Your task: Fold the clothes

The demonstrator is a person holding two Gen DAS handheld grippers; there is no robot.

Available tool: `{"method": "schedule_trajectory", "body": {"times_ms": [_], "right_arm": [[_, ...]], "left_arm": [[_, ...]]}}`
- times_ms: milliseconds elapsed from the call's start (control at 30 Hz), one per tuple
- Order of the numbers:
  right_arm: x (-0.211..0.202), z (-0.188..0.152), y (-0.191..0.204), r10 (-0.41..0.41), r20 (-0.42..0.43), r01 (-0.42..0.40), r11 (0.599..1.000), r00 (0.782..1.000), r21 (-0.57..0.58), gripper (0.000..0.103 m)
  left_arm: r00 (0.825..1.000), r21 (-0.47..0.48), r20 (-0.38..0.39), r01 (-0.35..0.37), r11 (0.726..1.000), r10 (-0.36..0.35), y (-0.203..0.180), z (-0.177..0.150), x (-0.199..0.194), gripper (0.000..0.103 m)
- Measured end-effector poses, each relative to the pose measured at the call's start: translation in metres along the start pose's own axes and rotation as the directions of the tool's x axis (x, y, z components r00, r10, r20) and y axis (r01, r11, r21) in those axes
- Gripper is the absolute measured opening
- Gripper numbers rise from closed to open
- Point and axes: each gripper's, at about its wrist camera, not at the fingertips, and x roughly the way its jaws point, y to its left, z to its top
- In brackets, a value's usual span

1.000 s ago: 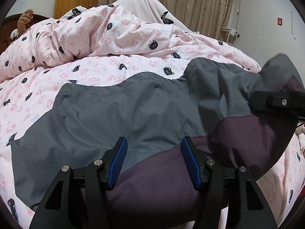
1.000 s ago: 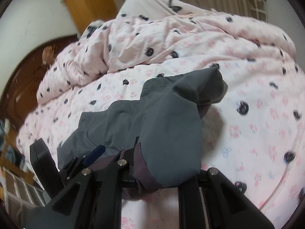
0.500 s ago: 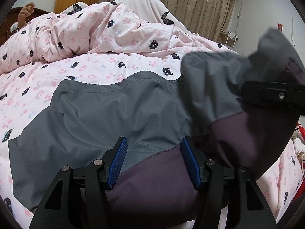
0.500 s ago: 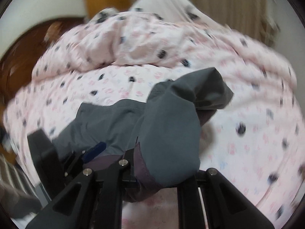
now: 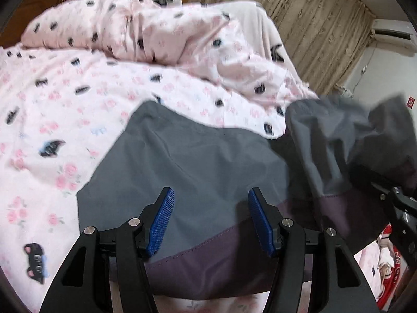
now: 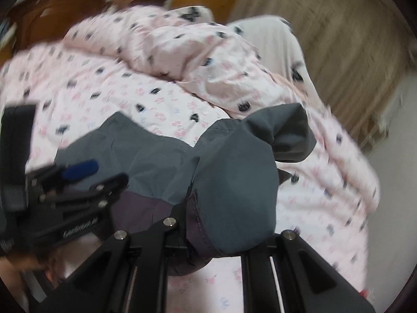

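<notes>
Left tool hovers low over the grey-and-purple garment, blue pads spread wide, nothing pinched. Right tool is clamped on the garment's right side, lifting a bunched fold off the bed. Beyond, the pink cat-print duvet lies heaped.

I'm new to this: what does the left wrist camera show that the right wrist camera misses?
Left only: its open left gripper over the flat garment, an air conditioner and a red sign. Right only: the right gripper shut on a lifted fold. Both: the garment, the pink bedding, the curtain.
</notes>
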Motion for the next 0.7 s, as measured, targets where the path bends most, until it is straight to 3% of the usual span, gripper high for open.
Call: {"method": "schedule_trajectory", "body": {"times_ms": [167, 233, 333, 433, 633, 700], "right_arm": [[0.008, 0.002, 0.041, -0.030, -0.014, 0.026, 0.969, 0.999, -0.245, 0.013], [0.014, -0.001, 0.052, -0.050, -0.024, 0.040, 0.950, 0.998, -0.310, 0.013], [0.024, -0.004, 0.065, -0.077, -0.036, 0.057, 0.921, 0.996, -0.385, 0.013], [0.030, -0.008, 0.081, -0.104, -0.031, 0.077, 0.882, 0.994, -0.465, 0.013], [0.032, -0.001, 0.116, -0.146, 0.004, 0.118, 0.787, 0.989, -0.606, 0.013], [0.033, 0.002, 0.128, -0.152, 0.017, 0.127, 0.757, 0.988, -0.640, 0.013]], "left_arm": [[0.991, -0.065, -0.085, 0.098, 0.993, -0.104, 0.017, 0.011, 0.008, 0.053], [0.991, -0.125, -0.066, 0.105, 0.987, -0.114, 0.030, 0.024, -0.011, 0.052], [0.999, -0.058, 0.035, 0.012, 0.998, -0.010, 0.045, 0.048, -0.051, 0.053], [0.993, 0.038, 0.108, -0.057, 0.998, 0.052, 0.064, 0.064, -0.078, 0.053], [0.994, -0.146, 0.094, -0.032, 0.989, 0.046, 0.121, 0.071, -0.074, 0.053], [0.995, -0.143, 0.090, -0.033, 0.989, 0.046, 0.122, 0.072, -0.070, 0.053]]}}
